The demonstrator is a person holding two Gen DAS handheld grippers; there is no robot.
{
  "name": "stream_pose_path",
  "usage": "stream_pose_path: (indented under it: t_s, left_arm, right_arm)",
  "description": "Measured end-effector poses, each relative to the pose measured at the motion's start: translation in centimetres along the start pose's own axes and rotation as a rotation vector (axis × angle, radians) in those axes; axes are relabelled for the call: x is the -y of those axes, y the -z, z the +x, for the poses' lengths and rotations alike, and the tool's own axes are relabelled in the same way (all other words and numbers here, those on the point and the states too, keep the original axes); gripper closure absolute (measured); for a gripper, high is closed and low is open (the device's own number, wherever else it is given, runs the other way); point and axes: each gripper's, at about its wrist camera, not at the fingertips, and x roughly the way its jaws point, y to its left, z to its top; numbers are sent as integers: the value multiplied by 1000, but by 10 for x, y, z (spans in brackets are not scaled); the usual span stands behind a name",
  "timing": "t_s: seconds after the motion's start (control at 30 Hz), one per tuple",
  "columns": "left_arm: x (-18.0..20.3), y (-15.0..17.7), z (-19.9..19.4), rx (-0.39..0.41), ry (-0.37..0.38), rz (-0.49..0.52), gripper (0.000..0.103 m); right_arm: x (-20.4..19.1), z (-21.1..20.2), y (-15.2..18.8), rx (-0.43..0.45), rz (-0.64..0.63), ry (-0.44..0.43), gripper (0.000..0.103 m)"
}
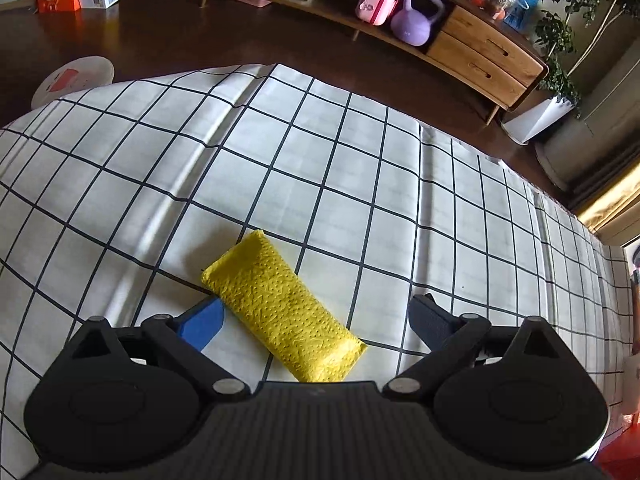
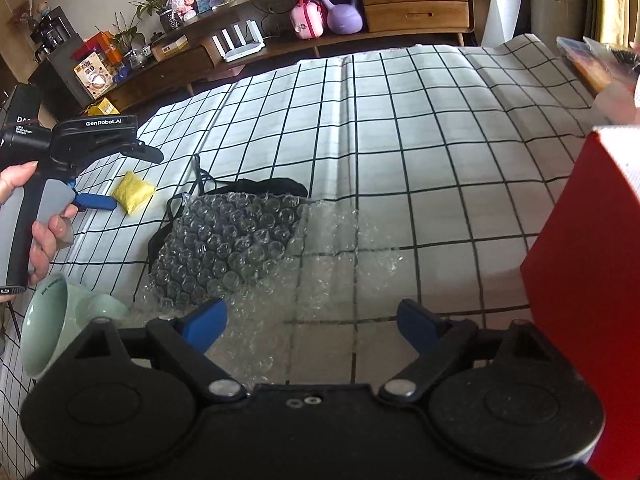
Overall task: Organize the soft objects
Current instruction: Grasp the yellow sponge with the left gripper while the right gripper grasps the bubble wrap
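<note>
A yellow sponge pad point(image 1: 280, 312) lies on the checked tablecloth point(image 1: 360, 184) between the fingers of my left gripper point(image 1: 316, 320), which is open around it, not gripping. The pad also shows in the right wrist view point(image 2: 133, 192), beside the left gripper's blue finger point(image 2: 96, 201). My right gripper point(image 2: 312, 326) is open and empty, just above a sheet of bubble wrap point(image 2: 248, 248). The wrap lies over a black cloth item with strings point(image 2: 256, 189).
A red box point(image 2: 588, 280) stands at the right of the table. A pale green cup point(image 2: 44, 320) lies on its side at the front left. A wooden sideboard point(image 2: 412, 4) with a purple kettlebell point(image 2: 344, 10) stands beyond the table.
</note>
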Motion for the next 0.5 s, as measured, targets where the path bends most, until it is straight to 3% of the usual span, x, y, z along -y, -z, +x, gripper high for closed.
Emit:
stream_pose_path:
  t_s: [0.2,0.27,0.5]
  left_arm:
    - [6,6,-3,34,-67,106,29]
    - [7,9,-5,51,-97,143,43]
    - [-1,11,-10,67,-76,186,54]
  right_arm:
    - [-6,3,3,9,-22,13,32]
    - [-8,3,4,13,-33,21,46]
    - [-14,-1,6,21,-62,31,77]
